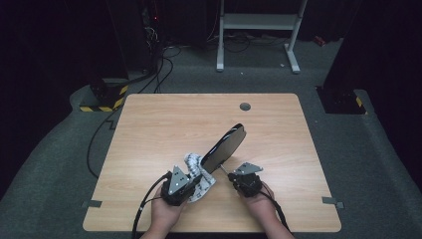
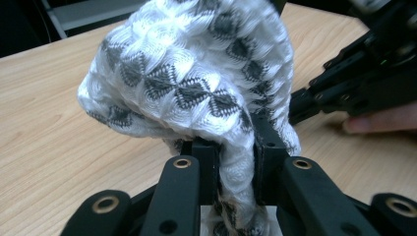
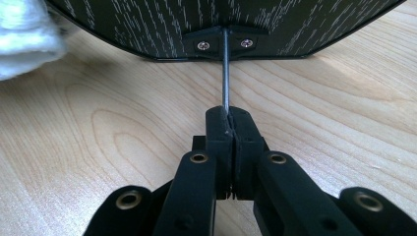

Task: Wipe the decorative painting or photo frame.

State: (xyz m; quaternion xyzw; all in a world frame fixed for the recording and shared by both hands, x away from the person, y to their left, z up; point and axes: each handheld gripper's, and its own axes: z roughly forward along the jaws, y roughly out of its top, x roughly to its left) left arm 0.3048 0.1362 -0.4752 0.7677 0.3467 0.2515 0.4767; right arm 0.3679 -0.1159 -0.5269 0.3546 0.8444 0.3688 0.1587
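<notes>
So, right gripper (image 1: 230, 174) clamped on the thin metal stem of a dark oval mirror (image 1: 225, 147), long axis running toward 1 o'clock. Left gripper (image 1: 195, 175) pinching the cloth (image 1: 193, 162), touching its near end at 9 o'clock.

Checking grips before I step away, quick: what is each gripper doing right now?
Left gripper: closed on the white and grey cloth.
Right gripper: closed on the thin metal rod of the black panel.
</notes>
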